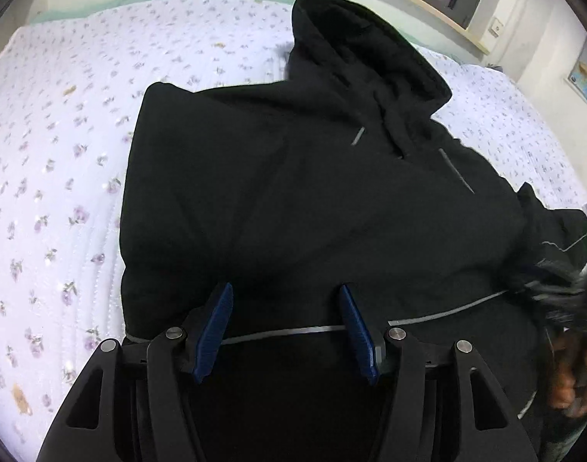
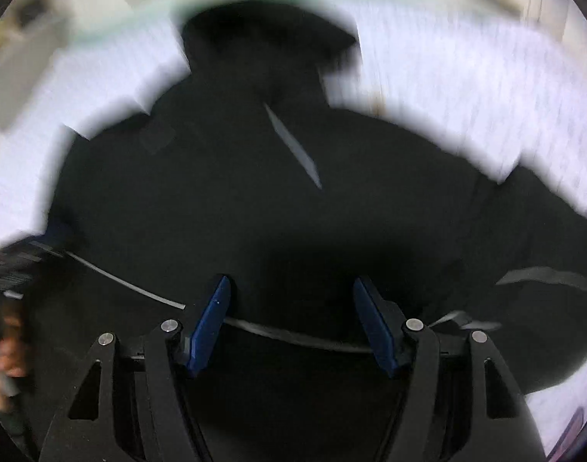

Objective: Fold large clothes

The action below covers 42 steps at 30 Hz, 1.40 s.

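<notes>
**Both grippers open over the hoodie**

While the black hoodie (image 1: 293,192) lies spread on the flowered bedspread (image 1: 54,177), hood toward the far wall, both my tools sit over its lower edge. Left gripper (image 1: 286,298): blue fingers (image 1: 216,327) spread wide, nothing between them, tips above the fabric just past the grey hem stripe (image 1: 285,332). Can't tell if they touch the cloth. Right gripper (image 2: 292,288): spread wide too, gripping nothing, same stripe running under its fingers (image 2: 374,327). Right view is heavily blurred; the hoodie (image 2: 255,200) fills most of it, and contact is unclear there too.
</notes>
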{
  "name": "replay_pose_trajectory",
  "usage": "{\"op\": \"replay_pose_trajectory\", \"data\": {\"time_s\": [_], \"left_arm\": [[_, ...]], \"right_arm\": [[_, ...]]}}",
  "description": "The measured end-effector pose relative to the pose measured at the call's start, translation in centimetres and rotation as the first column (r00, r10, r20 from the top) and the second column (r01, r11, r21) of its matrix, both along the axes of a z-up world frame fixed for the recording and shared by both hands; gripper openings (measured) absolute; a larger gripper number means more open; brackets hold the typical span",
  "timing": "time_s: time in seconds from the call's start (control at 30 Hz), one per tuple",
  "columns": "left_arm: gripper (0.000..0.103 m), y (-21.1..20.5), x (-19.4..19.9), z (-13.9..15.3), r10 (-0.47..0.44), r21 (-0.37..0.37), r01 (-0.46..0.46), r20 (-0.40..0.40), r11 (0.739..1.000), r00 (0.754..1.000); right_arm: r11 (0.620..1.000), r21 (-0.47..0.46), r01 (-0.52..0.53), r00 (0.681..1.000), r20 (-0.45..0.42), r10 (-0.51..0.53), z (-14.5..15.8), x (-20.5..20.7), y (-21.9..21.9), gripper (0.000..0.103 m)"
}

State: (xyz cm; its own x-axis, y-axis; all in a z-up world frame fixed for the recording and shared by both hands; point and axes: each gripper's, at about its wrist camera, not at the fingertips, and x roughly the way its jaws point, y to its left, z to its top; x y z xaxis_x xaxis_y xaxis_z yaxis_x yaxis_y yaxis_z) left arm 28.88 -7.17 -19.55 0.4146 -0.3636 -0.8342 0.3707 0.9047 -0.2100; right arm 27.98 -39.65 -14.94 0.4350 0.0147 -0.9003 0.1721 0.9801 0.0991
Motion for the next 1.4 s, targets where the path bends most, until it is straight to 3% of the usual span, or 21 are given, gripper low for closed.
{"op": "replay_pose_trajectory", "data": {"time_s": [0.13,0.23,0.33,0.43,0.53,0.6,0.73,0.8,0.87,0.93,1.1,1.2,1.27,1.37,1.4], "left_arm": [[0.059,-0.5,-0.5,1.4,-0.019,0.031,0.017,0.037,0.999,0.999],[0.059,0.5,-2.7,4.0,-0.084,-0.081,0.089,0.063,0.993,0.994],[0.059,0.2,-5.3,6.1,-0.116,-0.129,0.128,0.096,0.983,0.989],[0.059,-1.3,-6.6,4.6,-0.149,-0.119,0.155,0.056,0.981,0.987],[0.058,-2.8,-5.8,-0.4,-0.113,-0.015,0.113,-0.052,0.994,0.992],[0.059,-3.6,-6.2,-1.2,-0.114,0.015,0.115,-0.018,0.993,0.993],[0.059,-4.8,-7.0,-0.3,-0.097,0.102,0.094,0.020,0.990,0.995],[0.056,-5.3,-8.0,1.0,-0.117,0.125,0.110,0.049,0.986,0.992],[0.056,-6.3,-8.7,3.0,-0.169,0.084,0.163,0.071,0.983,0.983],[0.056,-8.8,-10.8,6.1,-0.229,0.071,0.220,0.147,0.973,0.962],[0.056,-17.8,-12.0,10.3,-0.314,-0.006,0.323,0.222,0.946,0.923],[0.056,-22.5,-12.0,9.4,-0.339,-0.037,0.353,0.204,0.935,0.919],[0.056,-25.2,-11.7,7.0,-0.357,-0.041,0.367,0.152,0.929,0.922],[0.059,-28.8,-9.8,-0.6,-0.381,-0.027,0.380,-0.104,0.924,0.919],[0.059,-29.1,-9.8,-2.4,-0.355,-0.015,0.355,-0.089,0.935,0.931]], "right_arm": [[1.000,0.029,-0.003,0.999,0.037,0.002,1.8,-0.9,-0.4,0.064],[0.996,0.079,-0.041,0.987,0.158,0.028,6.2,-4.0,-0.9,0.062],[0.999,0.013,-0.042,0.975,0.217,0.038,9.3,-7.4,-0.7,0.062],[0.999,0.011,-0.048,0.987,0.156,0.046,7.2,-8.5,-0.6,0.062],[0.999,0.038,-0.015,1.000,0.024,0.014,1.0,-8.6,-2.2,0.062],[0.999,0.044,-0.013,0.996,0.093,0.009,-0.1,-9.0,-2.1,0.061],[0.999,0.032,0.000,0.994,0.112,-0.003,0.1,-9.4,-1.6,0.061],[0.998,0.061,-0.003,0.993,0.122,-0.005,0.6,-9.9,-1.9,0.061],[0.991,0.135,0.000,0.991,0.136,-0.018,1.9,-11.4,-3.1,0.061],[0.978,0.208,0.012,0.982,0.184,-0.051,3.8,-12.8,-5.1,0.062],[0.973,0.198,0.120,0.938,0.298,-0.176,9.4,-17.6,-11.2,0.065],[0.964,0.167,0.206,0.909,0.332,-0.251,11.4,-20.2,-15.3,0.065],[0.949,0.156,0.273,0.885,0.346,-0.312,12.1,-21.6,-18.1,0.067],[0.903,0.175,0.392,0.826,0.365,-0.429,12.8,-24.1,-23.9,0.072],[0.890,0.174,0.421,0.811,0.367,-0.455,13.2,-24.8,-25.3,0.072]]}}
